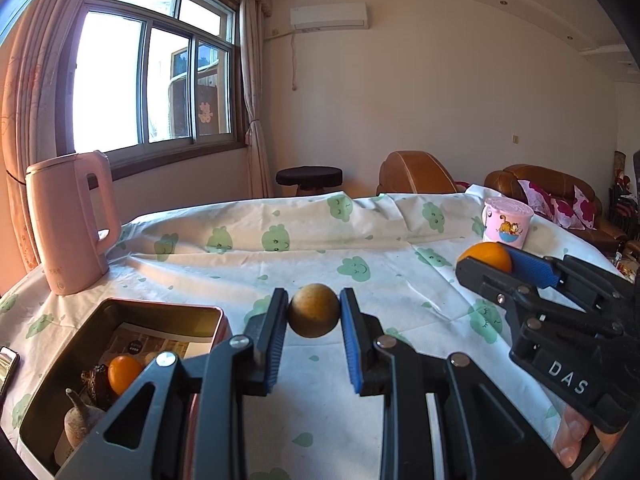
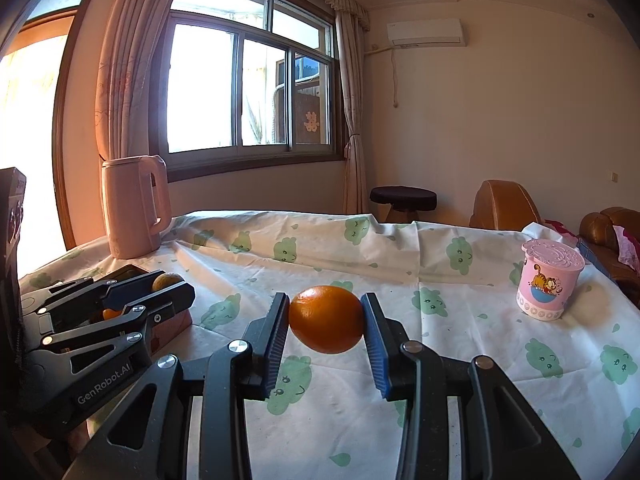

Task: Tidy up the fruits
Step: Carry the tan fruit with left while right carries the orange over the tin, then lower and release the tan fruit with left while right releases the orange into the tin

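Note:
My left gripper (image 1: 314,312) is shut on a small brown round fruit (image 1: 314,311), held above the tablecloth just right of a metal tin (image 1: 120,308). Inside the tin lie a small orange fruit (image 1: 123,374), a dark fruit and a pale pear-shaped one (image 1: 82,420). My right gripper (image 2: 325,320) is shut on an orange (image 2: 326,319), lifted over the cloth. In the left wrist view the right gripper (image 1: 490,258) shows at the right with the orange (image 1: 486,256). In the right wrist view the left gripper (image 2: 170,284) with the brown fruit (image 2: 167,280) hovers over the tin (image 2: 176,322).
A pink kettle (image 1: 70,224) stands at the table's far left corner. A pink lidded cartoon cup (image 1: 505,227) stands at the right. The table wears a white cloth (image 1: 320,248) with green prints. Beyond it are a stool, brown sofas and a window.

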`<action>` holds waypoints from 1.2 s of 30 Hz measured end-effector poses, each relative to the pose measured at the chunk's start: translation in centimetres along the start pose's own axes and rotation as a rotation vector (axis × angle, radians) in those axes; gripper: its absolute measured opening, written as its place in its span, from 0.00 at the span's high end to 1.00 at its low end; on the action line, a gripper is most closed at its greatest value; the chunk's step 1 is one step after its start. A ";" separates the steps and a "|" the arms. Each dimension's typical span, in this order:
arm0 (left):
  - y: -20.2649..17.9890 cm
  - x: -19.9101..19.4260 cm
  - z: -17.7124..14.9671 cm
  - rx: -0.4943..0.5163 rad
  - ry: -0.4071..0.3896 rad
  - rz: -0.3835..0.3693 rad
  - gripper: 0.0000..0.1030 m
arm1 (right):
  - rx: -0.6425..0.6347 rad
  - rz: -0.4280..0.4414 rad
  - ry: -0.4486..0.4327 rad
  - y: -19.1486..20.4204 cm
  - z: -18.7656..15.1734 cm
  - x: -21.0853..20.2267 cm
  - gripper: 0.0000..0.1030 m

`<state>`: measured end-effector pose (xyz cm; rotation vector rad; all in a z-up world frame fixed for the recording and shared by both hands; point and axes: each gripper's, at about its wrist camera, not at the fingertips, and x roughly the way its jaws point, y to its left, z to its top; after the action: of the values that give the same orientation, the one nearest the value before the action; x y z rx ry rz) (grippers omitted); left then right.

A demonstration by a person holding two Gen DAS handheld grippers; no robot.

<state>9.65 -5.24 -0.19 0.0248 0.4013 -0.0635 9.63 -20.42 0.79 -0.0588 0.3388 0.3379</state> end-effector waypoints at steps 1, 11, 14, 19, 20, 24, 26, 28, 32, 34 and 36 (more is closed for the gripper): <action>0.2 -0.3 -0.1 0.001 -0.001 0.001 0.73 | 0.000 0.010 0.004 0.4 -0.1 0.0 0.62; 3.7 -3.2 -1.0 -0.028 0.002 0.028 0.73 | -0.009 0.116 0.023 4.4 0.1 0.1 0.62; 4.8 -4.0 -1.2 -0.035 0.002 0.046 0.73 | -0.020 0.144 0.020 5.7 0.3 0.0 0.62; 6.6 -4.9 -1.7 -0.044 0.011 0.076 0.73 | -0.039 0.190 0.016 7.9 1.0 -0.1 0.62; 6.9 -5.1 -1.7 -0.045 0.013 0.082 0.73 | -0.044 0.197 0.015 8.3 1.0 -0.1 0.62; 7.9 -5.7 -1.9 -0.045 0.014 0.100 0.73 | -0.061 0.225 0.012 9.8 1.5 0.0 0.62; 8.4 -6.1 -2.0 -0.048 0.012 0.109 0.73 | -0.070 0.239 0.010 10.5 1.6 -0.1 0.62; 8.9 -6.5 -2.1 -0.047 0.009 0.121 0.73 | -0.079 0.252 0.008 11.3 1.9 -0.1 0.62; 9.9 -7.2 -2.5 -0.056 0.008 0.140 0.73 | -0.096 0.276 0.006 12.7 2.2 0.0 0.62; 10.5 -7.5 -2.7 -0.061 0.008 0.149 0.73 | -0.101 0.288 0.007 13.4 2.2 0.0 0.62; 11.1 -7.7 -2.8 -0.067 0.008 0.161 0.73 | -0.107 0.296 0.009 14.0 2.2 0.1 0.62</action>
<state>2.25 6.42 0.31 -0.0093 0.4085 0.1090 5.74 -7.00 2.84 -0.1155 0.3385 0.6495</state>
